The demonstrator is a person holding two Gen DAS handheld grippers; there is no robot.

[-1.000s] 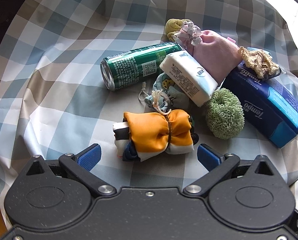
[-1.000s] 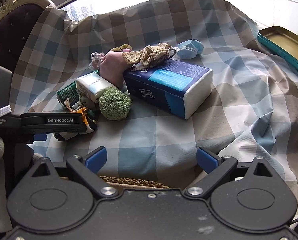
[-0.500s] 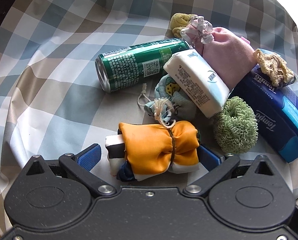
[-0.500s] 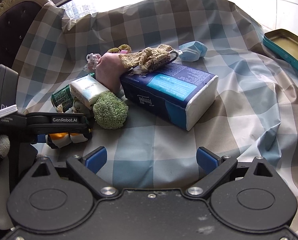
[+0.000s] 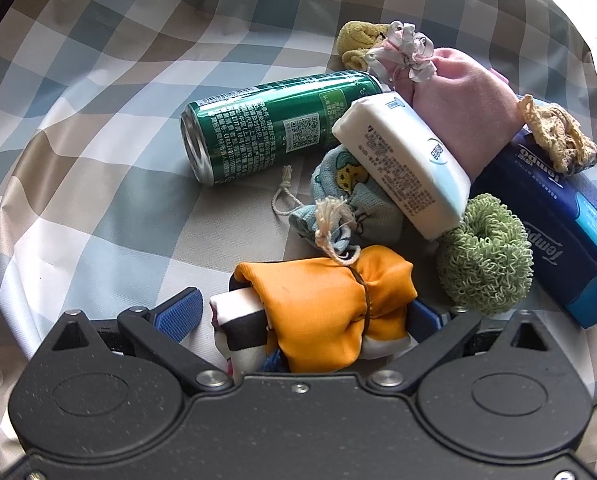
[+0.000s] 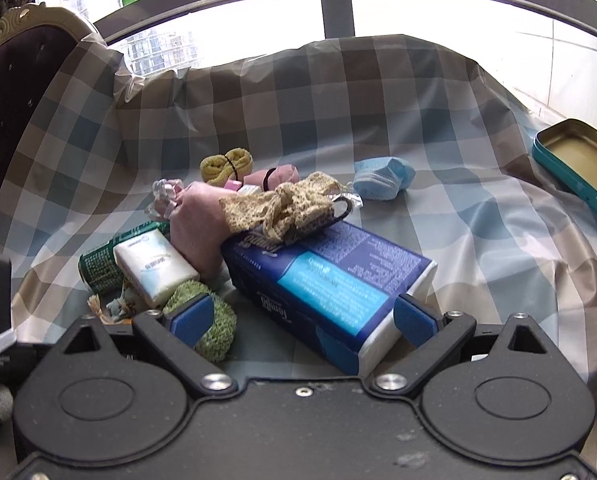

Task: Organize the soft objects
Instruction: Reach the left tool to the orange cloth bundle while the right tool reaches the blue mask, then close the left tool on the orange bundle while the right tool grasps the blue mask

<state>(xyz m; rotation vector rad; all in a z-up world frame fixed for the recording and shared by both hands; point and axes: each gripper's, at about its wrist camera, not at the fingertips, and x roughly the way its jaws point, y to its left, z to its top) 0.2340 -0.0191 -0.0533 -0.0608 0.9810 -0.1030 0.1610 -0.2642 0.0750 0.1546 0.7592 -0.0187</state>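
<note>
one can (image 5: 270, 128), two tissue packs (image 5: 402, 164), one scrubber (image 5: 486, 256), several cloth bundles (image 5: 322, 308)

The cloth (image 5: 98, 152) is checked in blue, tan and white. The can (image 5: 266, 126) is green, the bundle (image 5: 322, 312) orange with black-and-white stripes, the scrunchie (image 5: 486, 264) pale green. The tissue pack (image 6: 330, 280) is dark blue with a light-blue panel.

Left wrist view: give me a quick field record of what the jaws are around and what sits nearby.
left gripper: jaws open, either side of the bundle
target: orange cloth bundle, tied with a band
behind it: blue printed drawstring pouch
right of it: green scrubber
hard item: green can, on its side
right gripper: jaws open, at the Tempo tissue pack
</note>
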